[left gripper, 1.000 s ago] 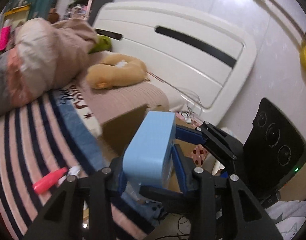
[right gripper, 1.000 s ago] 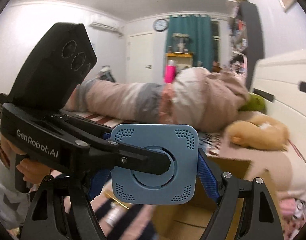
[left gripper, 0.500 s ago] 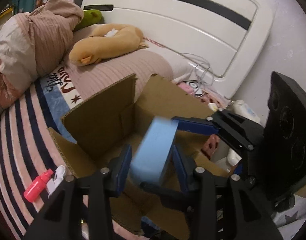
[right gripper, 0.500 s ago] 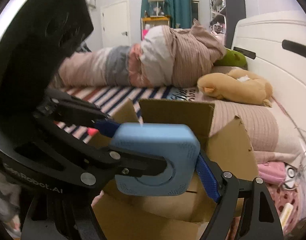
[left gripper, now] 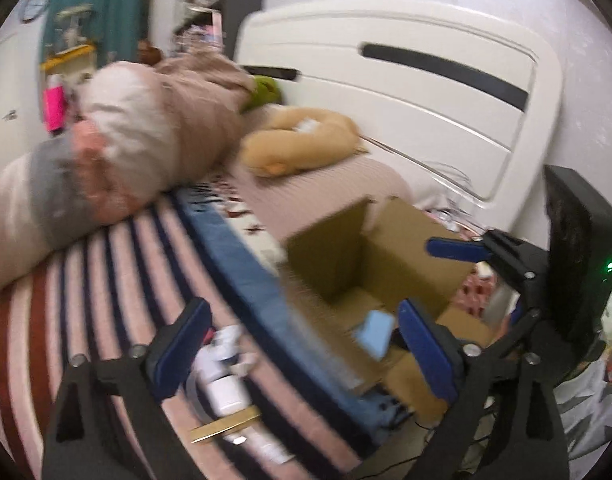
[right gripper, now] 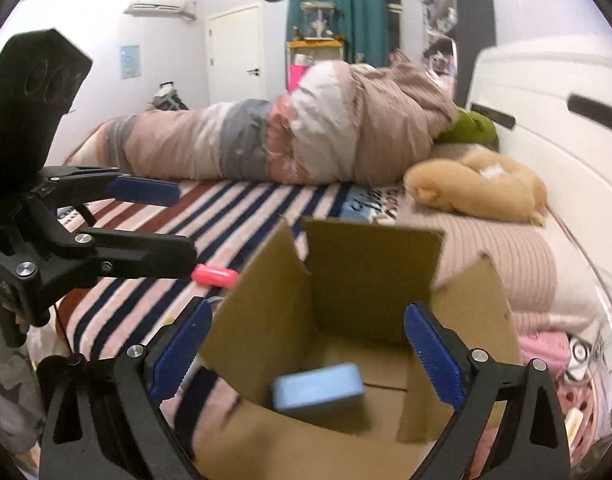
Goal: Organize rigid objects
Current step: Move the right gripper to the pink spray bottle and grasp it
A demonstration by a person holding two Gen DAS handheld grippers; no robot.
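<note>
The light blue box (right gripper: 318,386) lies inside the open cardboard carton (right gripper: 370,280), on its floor near the front wall, tilted slightly and free of either tool. The left wrist view shows the same blue box (left gripper: 376,332) down in the carton (left gripper: 346,256), partly hidden by a blue finger pad.

The right hand-held gripper (right gripper: 308,356) hangs above the carton opening with its jaws spread wide apart, one blue pad on each side of the carton's mouth, holding nothing. The left hand-held gripper (left gripper: 301,354) is also wide apart and empty; it sits over the bed edge just left of the carton, and from the right wrist view it appears at the left (right gripper: 153,220), above the striped blanket (right gripper: 153,280).

The carton stands beside the bed with its flaps up. On the striped blanket lies a pink bottle (right gripper: 213,275), near the carton's left flap. A white bottle (left gripper: 223,388) and a gold-coloured flat item (left gripper: 225,426) lie on the blanket between the left tool's fingers; blur hides their detail. Farther back a rolled quilt (right gripper: 297,144) lies across the bed, with a tan plush toy (right gripper: 478,190) near the white headboard (right gripper: 546,120).
</note>
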